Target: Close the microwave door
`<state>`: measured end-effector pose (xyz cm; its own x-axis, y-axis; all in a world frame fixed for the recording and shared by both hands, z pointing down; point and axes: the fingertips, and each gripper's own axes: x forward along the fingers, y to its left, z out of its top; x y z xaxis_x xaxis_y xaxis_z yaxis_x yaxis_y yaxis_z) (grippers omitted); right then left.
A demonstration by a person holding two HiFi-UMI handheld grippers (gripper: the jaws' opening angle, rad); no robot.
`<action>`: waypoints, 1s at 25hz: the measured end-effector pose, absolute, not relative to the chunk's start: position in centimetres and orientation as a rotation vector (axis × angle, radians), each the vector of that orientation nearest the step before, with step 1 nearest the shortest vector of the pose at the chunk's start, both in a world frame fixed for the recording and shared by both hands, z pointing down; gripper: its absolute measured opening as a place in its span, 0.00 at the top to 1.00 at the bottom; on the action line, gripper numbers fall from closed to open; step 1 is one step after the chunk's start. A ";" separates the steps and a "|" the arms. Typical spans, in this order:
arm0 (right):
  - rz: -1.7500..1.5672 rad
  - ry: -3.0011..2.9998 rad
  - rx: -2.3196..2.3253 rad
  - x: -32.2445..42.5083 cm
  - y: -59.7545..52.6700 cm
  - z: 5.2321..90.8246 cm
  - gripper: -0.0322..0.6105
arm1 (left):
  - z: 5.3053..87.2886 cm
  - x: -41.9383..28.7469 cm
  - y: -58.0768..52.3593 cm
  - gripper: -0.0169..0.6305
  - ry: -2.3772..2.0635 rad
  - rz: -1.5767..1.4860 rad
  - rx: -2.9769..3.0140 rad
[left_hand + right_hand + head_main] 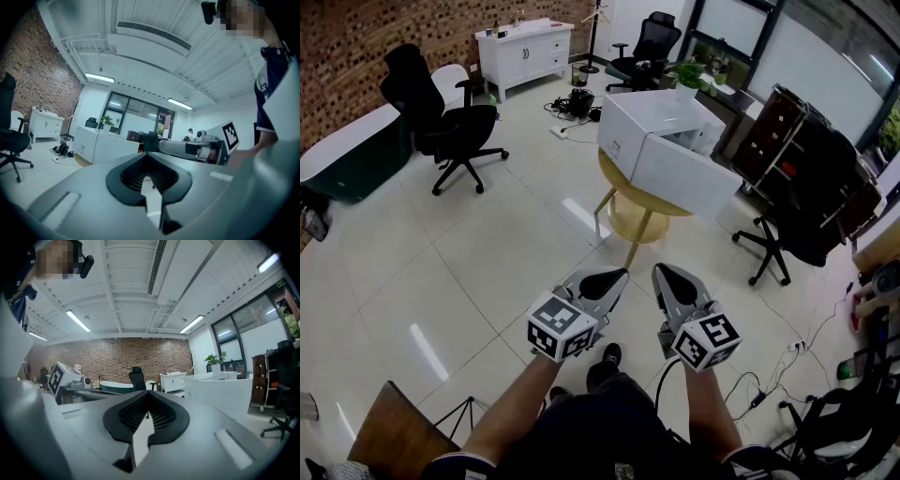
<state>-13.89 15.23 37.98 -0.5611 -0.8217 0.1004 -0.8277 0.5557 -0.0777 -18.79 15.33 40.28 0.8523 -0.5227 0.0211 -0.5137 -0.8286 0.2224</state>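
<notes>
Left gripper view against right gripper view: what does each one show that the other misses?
Only the left gripper view shows the right gripper from the side, with its marker cube. Only the right gripper view shows the left gripper and a dark green tub. Both show the white box-shaped microwave, the white cabinet and the red brick wall. Each also shows its own gripper's jaws together, with nothing between them.

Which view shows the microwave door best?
The head view: the door hangs open from the microwave, seen from above. Both gripper views show only a far white box side-on; the door's angle is unclear there.
</notes>
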 end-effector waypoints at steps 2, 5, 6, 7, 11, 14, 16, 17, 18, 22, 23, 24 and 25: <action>0.194 -2.718 1.451 -13.3 14.3 38.0 0.95 | 40.4 -18.2 14.3 0.96 -0.794 -0.056 2.806; 0.208 -2.711 1.462 -12.0 12.9 38.2 0.95 | 40.5 -17.0 12.8 0.95 -0.783 -0.044 2.805; 0.209 -2.708 1.470 -11.4 12.5 38.3 0.95 | 40.5 -16.4 12.3 0.96 -0.774 -0.039 2.808; 0.210 -2.705 1.482 -10.8 12.0 38.4 0.95 | 40.5 -15.8 11.8 0.96 -0.761 -0.032 2.812; 0.230 -2.685 1.540 -7.7 9.8 38.5 0.95 | 40.4 -12.7 9.5 0.95 -0.705 -0.004 2.831; 0.238 -2.666 1.601 -4.7 8.1 38.5 0.95 | 40.4 -10.2 7.6 0.95 -0.661 0.014 2.848; 0.245 -2.655 1.649 -2.6 7.0 38.5 0.95 | 40.4 -8.6 6.4 0.95 -0.637 0.029 2.859; 0.249 -2.649 1.670 -1.7 6.5 38.6 0.95 | 40.3 -7.9 5.8 0.95 -0.628 0.037 2.863; 0.253 -2.643 1.688 -0.7 6.0 38.7 0.95 | 40.3 -7.2 5.3 0.95 -0.621 0.043 2.867; 0.233 -2.593 1.738 3.1 4.2 39.3 0.95 | 40.4 -4.2 3.1 0.95 -0.602 0.062 2.870; 0.230 -2.582 1.750 4.2 3.8 39.5 0.95 | 40.5 -3.3 2.6 0.95 -0.594 0.071 2.872; 0.232 -2.572 1.764 5.2 3.4 39.6 0.95 | 40.7 -2.4 2.2 0.95 -0.584 0.080 2.875; 0.236 -2.565 1.774 6.1 3.1 39.7 0.95 | 40.8 -1.5 1.7 0.96 -0.574 0.088 2.877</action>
